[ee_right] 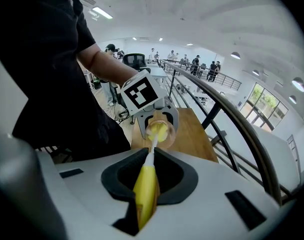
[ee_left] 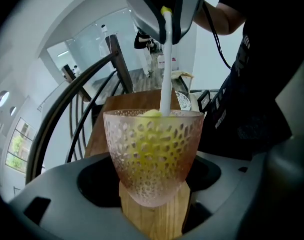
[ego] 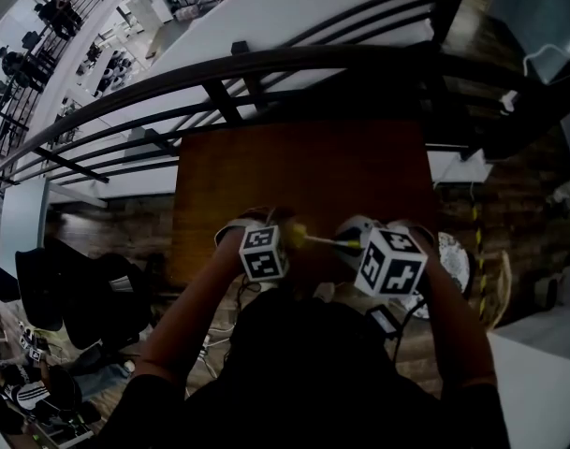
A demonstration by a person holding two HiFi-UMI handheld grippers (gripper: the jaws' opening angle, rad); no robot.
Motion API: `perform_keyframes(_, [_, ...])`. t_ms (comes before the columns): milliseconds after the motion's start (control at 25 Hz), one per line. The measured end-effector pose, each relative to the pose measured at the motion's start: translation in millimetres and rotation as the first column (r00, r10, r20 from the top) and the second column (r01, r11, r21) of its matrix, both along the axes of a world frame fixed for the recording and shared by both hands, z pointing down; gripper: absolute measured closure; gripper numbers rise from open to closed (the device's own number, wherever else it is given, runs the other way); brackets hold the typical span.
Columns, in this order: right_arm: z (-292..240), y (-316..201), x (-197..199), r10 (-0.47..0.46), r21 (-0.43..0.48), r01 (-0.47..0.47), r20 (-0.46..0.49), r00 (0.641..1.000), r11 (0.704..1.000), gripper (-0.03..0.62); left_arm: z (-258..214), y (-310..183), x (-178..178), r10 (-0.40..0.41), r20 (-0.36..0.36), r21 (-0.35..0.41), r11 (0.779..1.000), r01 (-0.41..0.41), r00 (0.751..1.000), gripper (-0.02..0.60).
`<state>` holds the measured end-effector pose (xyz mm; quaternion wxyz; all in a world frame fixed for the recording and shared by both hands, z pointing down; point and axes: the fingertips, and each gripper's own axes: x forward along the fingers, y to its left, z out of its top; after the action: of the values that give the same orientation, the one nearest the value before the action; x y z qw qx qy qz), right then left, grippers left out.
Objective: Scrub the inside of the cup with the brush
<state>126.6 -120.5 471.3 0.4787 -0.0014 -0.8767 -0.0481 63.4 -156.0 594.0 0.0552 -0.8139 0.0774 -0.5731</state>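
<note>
Over the table [ego: 303, 176], left gripper [ee_left: 152, 204] jaws clamping dimpled pink cup [ee_left: 154, 154], right gripper [ee_right: 148, 174] jaws pinching yellow brush [ee_right: 145, 191]

No legible text.
Only square markers are carried by the left claw's cube [ego: 263, 253] and right claw's cube [ego: 391, 262]; print on the shirt [ee_left: 256, 94] is unreadable.
</note>
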Motion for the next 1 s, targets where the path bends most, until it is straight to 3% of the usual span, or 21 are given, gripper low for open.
perform_keyframes(360, [-4.1,5.0,23.3,-0.014,-0.003,0.014,-0.005,1.000,1.000,0.549,9.1,1.5,-14.3,-0.007,0.018,-0.002,1.000,0.007,1.000,0.225])
perform_keyframes(640, [-14.1,1.6,53.5,0.027,-0.004,-0.028,-0.032,0.999,1.000,0.549,5.7,-2.5,-19.2,-0.016,0.022,0.016,1.000,0.016,1.000,0.225])
perform_keyframes(840, [-9.0,-2.5,46.1,0.025,0.002,-0.025,-0.040,0.999,1.000,0.549,3.1,-3.0,-12.3,0.014,0.028,0.039,0.999,-0.015,1.000,0.225])
perform_keyframes(1000, [-1.2,-3.3,27.6,0.008,-0.013,-0.008,-0.017,1.000,1.000,0.549,-3.5,-1.2,1.8,0.033,-0.008,0.048,0.998,-0.032,0.999,0.225])
